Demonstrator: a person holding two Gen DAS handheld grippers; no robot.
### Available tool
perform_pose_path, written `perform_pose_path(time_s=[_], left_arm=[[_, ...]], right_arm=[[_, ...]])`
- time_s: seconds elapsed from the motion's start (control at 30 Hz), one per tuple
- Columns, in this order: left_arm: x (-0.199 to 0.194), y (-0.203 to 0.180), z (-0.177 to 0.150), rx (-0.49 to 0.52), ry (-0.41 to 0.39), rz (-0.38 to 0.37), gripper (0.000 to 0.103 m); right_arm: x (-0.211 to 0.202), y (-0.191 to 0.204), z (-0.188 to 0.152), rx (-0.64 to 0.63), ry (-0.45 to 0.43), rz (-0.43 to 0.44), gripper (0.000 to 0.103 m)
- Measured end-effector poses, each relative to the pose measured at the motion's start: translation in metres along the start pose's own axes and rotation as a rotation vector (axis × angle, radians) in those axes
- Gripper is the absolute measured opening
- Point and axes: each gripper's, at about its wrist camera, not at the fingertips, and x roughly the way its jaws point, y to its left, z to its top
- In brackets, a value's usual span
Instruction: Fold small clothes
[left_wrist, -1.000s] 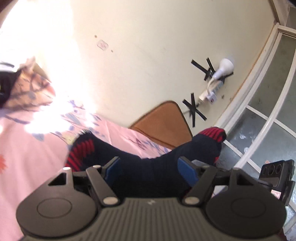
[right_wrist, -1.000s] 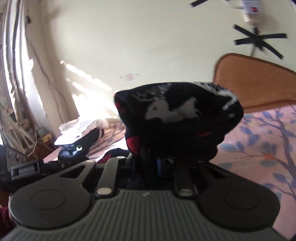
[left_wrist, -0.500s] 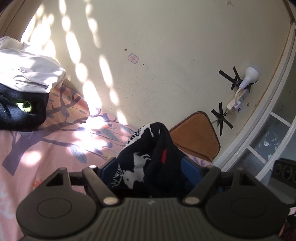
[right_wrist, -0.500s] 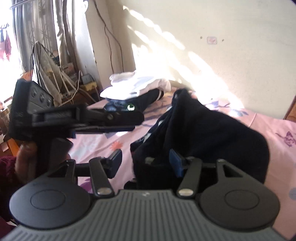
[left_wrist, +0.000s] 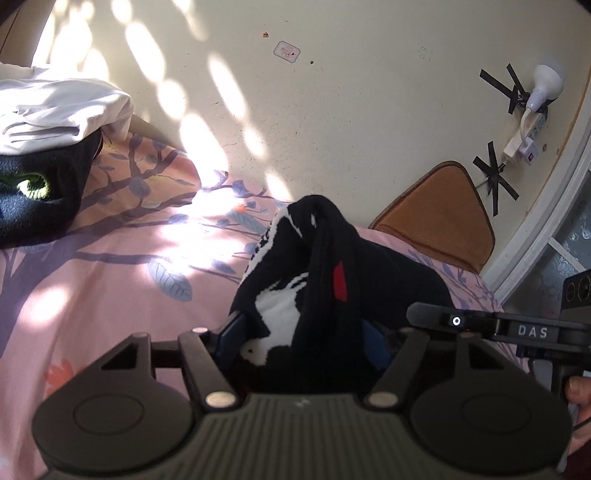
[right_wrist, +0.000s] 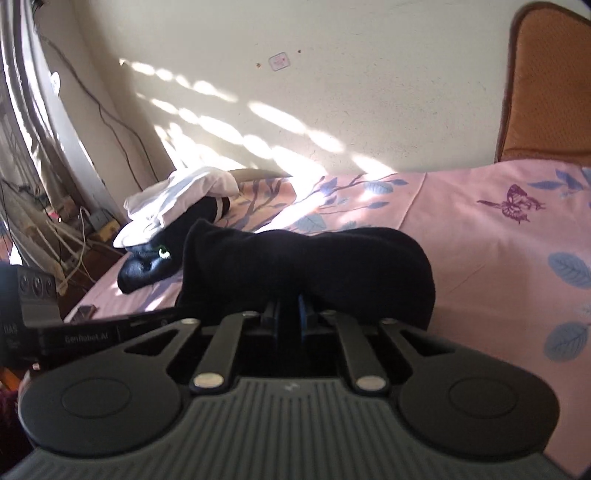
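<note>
A dark sock (left_wrist: 325, 266) with white reindeer figures and a red patch sits bunched on the pink bedsheet (left_wrist: 110, 277). My left gripper (left_wrist: 301, 332) has the bundle between its blue pads, and its jaws are closing on it. In the right wrist view the same sock (right_wrist: 314, 262) lies humped across my right gripper (right_wrist: 288, 314). Its pads stand almost together and its tips are buried in the fabric. The right gripper's finger (left_wrist: 443, 319) reaches the sock from the right. The left gripper's finger (right_wrist: 110, 334) comes in from the left.
A white cloth (right_wrist: 177, 199) lies on a black garment (right_wrist: 147, 262) with a green eye mark at the bed's far corner. A brown headboard (left_wrist: 439, 214) stands against the wall, beside a taped power strip (left_wrist: 528, 125). Cables and clutter (right_wrist: 55, 221) fill the floor by the curtain.
The sock, stretched out lengthwise a second ago, is now folded into a bundle low over the bed. My right gripper opened beside it, then shut again. Both grippers came down and closer.
</note>
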Motion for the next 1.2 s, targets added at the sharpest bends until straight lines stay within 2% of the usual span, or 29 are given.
perform_pose_path(time_s=[0.1,0.13,0.17,0.2,0.3,0.37,0.47,0.53,0.63,0.67,0.77,0.87,1.2], left_arm=[[0.000,-0.010,-0.003,0.054,-0.015,0.046,0.074],[0.001,-0.012,-0.003,0.064,-0.015,0.073,0.083],[0.002,-0.012,-0.003,0.060,-0.009,0.079,0.086],[0.002,-0.010,-0.003,0.051,-0.004,0.073,0.086],[0.003,-0.006,-0.003,0.031,-0.001,0.069,0.087],[0.002,-0.009,-0.004,0.046,-0.007,0.080,0.087],[0.002,-0.012,-0.005,0.061,-0.013,0.093,0.087],[0.002,-0.011,-0.005,0.059,-0.012,0.094,0.089],[0.002,-0.011,-0.006,0.057,-0.012,0.096,0.090],[0.002,-0.012,-0.006,0.058,-0.013,0.099,0.090],[0.001,-0.012,-0.006,0.061,-0.012,0.104,0.092],[0.002,-0.011,-0.006,0.054,-0.006,0.104,0.095],[0.004,-0.007,-0.005,0.032,0.015,0.106,0.102]], right_arm=[[-0.007,0.002,-0.004,0.003,-0.015,0.005,0.010],[-0.010,0.001,-0.005,0.015,-0.019,0.008,0.011],[-0.014,-0.001,-0.007,0.031,-0.028,0.014,0.012],[-0.019,-0.002,-0.009,0.048,-0.042,0.028,0.016],[-0.044,-0.005,-0.024,0.096,-0.124,0.103,0.045],[-0.059,-0.007,-0.035,0.117,-0.161,0.120,0.044],[-0.078,-0.015,-0.050,0.167,-0.196,0.094,0.044],[-0.085,-0.023,-0.056,0.211,-0.210,0.080,0.048],[-0.083,-0.039,-0.068,0.285,-0.203,0.059,0.053],[-0.080,-0.047,-0.070,0.355,-0.177,0.063,0.053],[-0.081,-0.061,-0.071,0.446,-0.202,0.119,0.060],[-0.082,-0.072,-0.074,0.535,-0.214,0.165,0.059],[-0.087,-0.082,-0.079,0.618,-0.252,0.251,0.060]])
